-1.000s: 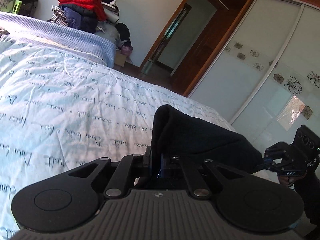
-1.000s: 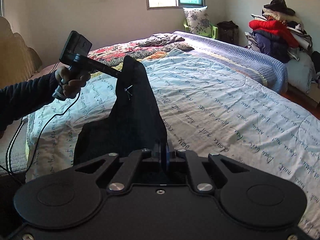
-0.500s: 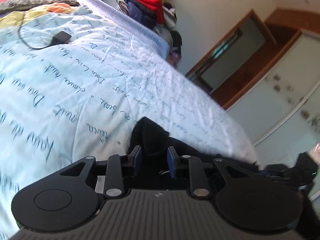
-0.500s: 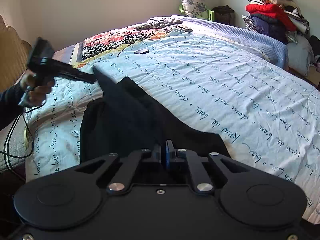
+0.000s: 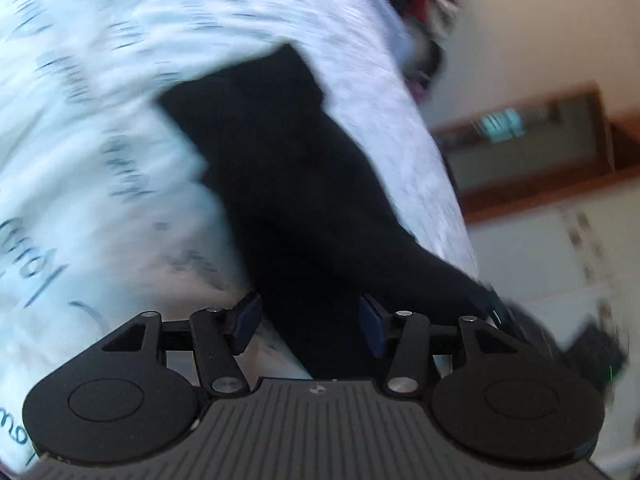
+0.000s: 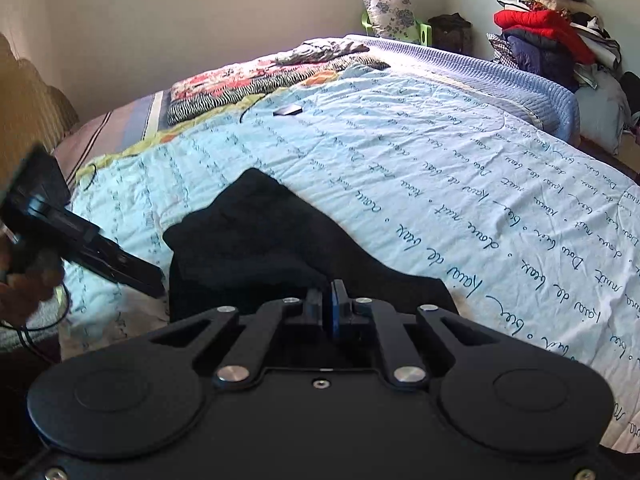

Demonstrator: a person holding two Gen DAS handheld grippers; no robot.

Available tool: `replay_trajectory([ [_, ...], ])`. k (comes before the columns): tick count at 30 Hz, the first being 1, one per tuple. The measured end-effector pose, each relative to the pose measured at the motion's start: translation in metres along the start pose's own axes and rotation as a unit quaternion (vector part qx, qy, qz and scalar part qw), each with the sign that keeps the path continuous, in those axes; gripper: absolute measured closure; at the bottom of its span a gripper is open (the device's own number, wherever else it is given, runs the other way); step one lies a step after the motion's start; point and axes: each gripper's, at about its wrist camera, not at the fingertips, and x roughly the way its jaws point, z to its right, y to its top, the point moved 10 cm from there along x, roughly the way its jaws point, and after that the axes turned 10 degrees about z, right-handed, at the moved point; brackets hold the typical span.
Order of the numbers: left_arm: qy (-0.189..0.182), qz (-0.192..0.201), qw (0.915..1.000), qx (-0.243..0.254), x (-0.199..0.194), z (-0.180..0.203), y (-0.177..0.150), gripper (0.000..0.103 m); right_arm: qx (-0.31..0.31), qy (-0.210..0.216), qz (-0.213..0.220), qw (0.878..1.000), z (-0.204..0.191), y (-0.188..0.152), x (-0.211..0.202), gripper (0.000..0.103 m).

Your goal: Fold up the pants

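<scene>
Since a second ago we've dropped the black pants onto the bed quilt, lower centre; left claw just spread, empty; right claw pinching pants. Risk: tugging right undoes the fold.

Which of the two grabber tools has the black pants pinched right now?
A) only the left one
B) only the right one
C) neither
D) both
B: the right gripper is clamped shut on the black pants, while the left gripper has just been opening, its pads apart with the cloth loose between them.
</scene>
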Motion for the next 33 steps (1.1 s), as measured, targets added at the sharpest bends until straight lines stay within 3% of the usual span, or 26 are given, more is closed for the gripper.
replay_trajectory([
  [2,0.008,0.034,0.9973,-0.065,-0.005,-0.02,0.02,0.048,0.001,0.003,0.004,1.0,0.001,0.004,-0.002,0.097],
  [5,0.035,0.071,0.9902,-0.115,-0.014,-0.043,0.048,0.047,0.005,0.004,0.011,1.0,0.002,0.007,-0.002,0.097],
  [9,0.03,0.066,0.9911,-0.112,-0.01,-0.038,0.06,0.048,0.013,0.007,0.016,1.0,0.004,0.004,0.001,0.097],
  [13,-0.007,0.06,0.9934,-0.098,-0.012,-0.01,0.056,0.048,0.018,0.007,0.016,1.0,0.005,0.002,0.003,0.097],
  [17,0.0,0.019,0.9951,-0.097,0.004,-0.006,0.028,0.048,0.019,0.008,0.017,1.0,0.006,0.003,0.003,0.097],
  [25,0.009,0.033,0.9924,-0.118,0.033,-0.006,0.045,0.048,0.019,0.008,0.018,1.0,0.006,0.005,0.001,0.097],
  [29,0.015,0.034,0.9923,-0.118,0.028,-0.004,0.047,0.049,0.019,0.006,0.019,1.0,0.005,0.004,0.001,0.097],
  [33,0.001,0.011,0.9904,-0.138,0.016,-0.001,0.04,0.05,0.018,0.005,0.019,1.0,0.005,0.005,0.002,0.097],
])
